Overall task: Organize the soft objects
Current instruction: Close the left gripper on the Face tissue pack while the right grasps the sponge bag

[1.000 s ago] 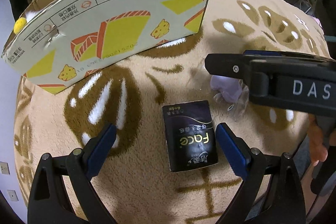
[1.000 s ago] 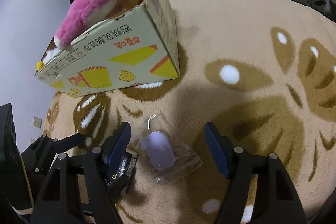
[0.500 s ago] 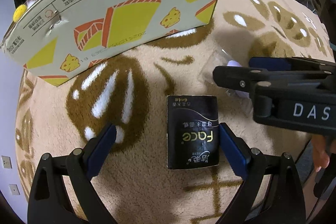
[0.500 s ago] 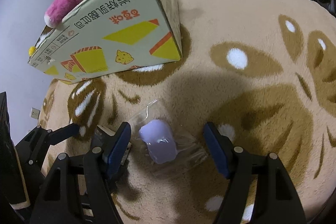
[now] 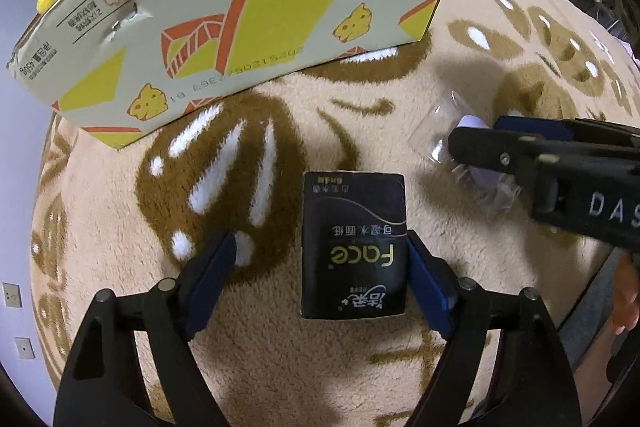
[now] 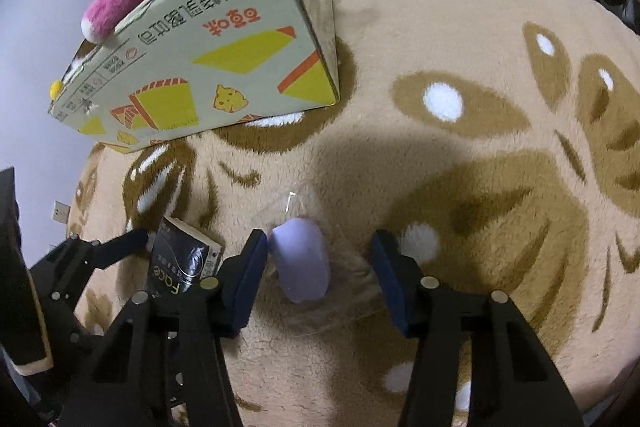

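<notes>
tissue pack [image 5: 354,247] lies flat, long axis along fingers

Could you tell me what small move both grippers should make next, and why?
Probably finish closing both. The left gripper straddles the black tissue pack, the right gripper the bagged lilac item; both jaws are closing, with gaps still showing, so neither is gripped yet.
</notes>
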`<state>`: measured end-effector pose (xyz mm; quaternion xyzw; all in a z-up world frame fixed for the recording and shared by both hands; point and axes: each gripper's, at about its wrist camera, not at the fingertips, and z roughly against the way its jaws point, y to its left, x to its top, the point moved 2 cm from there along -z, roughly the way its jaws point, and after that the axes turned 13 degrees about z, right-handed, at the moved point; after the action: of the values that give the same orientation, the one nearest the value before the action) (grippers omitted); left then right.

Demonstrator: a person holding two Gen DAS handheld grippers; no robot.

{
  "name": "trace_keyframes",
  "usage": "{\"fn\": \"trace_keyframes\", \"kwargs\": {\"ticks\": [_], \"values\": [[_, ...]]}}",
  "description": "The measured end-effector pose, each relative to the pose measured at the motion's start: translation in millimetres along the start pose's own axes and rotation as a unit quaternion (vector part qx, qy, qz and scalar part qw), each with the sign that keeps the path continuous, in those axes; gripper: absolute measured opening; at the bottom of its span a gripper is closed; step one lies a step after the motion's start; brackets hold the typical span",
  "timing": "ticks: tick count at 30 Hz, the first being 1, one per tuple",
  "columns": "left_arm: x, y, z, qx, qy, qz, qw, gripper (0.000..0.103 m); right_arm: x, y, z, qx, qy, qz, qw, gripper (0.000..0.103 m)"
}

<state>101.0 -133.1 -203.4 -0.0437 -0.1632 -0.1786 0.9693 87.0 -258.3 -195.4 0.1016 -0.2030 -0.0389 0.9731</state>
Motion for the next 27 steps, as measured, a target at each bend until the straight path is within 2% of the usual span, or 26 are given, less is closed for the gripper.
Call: {"fn": "trace_keyframes", "kwargs": {"ticks": [2,3,5,6,9,15,17,22,27], "values": [[-0.9,0.4,1.0,-0.006,0.0,0.0,1.0,0.068,0.5,-1.2,2.9,0.004,-0.006,-0.003,1.0,0.044],[-1.5,-1.0,0.7,-0.01,0.001,0.0,1.0,0.065,0.9,-1.5,4.8,0.001,-0.008,-0.002,1.0,0.042],[-3.9,-2.4,2.7,-0.019,0.0,-0.002,0.9998,0.048,0.5,-2.4,8.2,0.003,-0.012,-0.003,1.0,0.036],[-5.5,-3.3,5.0,-0.019,-0.003,-0.003,0.9998,0.046,0.2,-3.4,9.2,0.004,-0.012,-0.005,1.0,0.036],[-7.2,-1.3,10.8,-0.015,-0.012,0.002,0.9998,0.045,0.8,-2.0,16.4,0.001,-0.023,-0.002,1.0,0.025],[-7.9,7.2,34.1,-0.032,-0.042,0.018,0.9984,0.045,4.9,5.2,26.6,0.026,-0.042,0.007,0.999,0.019],[-8.5,9.1,40.2,-0.032,-0.053,0.022,0.9979,0.045,7.2,10.5,32.8,0.023,-0.062,0.007,0.998,0.001],[-8.7,21.9,51.9,-0.023,-0.07,0.042,0.9964,0.045,9.0,9.9,54.6,0.011,-0.109,0.004,0.994,0.001],[-7.1,27.4,55.6,-0.016,-0.07,0.053,0.996,0.045,6.5,2.2,45.5,0.024,-0.085,-0.015,0.996,0.001]]}}
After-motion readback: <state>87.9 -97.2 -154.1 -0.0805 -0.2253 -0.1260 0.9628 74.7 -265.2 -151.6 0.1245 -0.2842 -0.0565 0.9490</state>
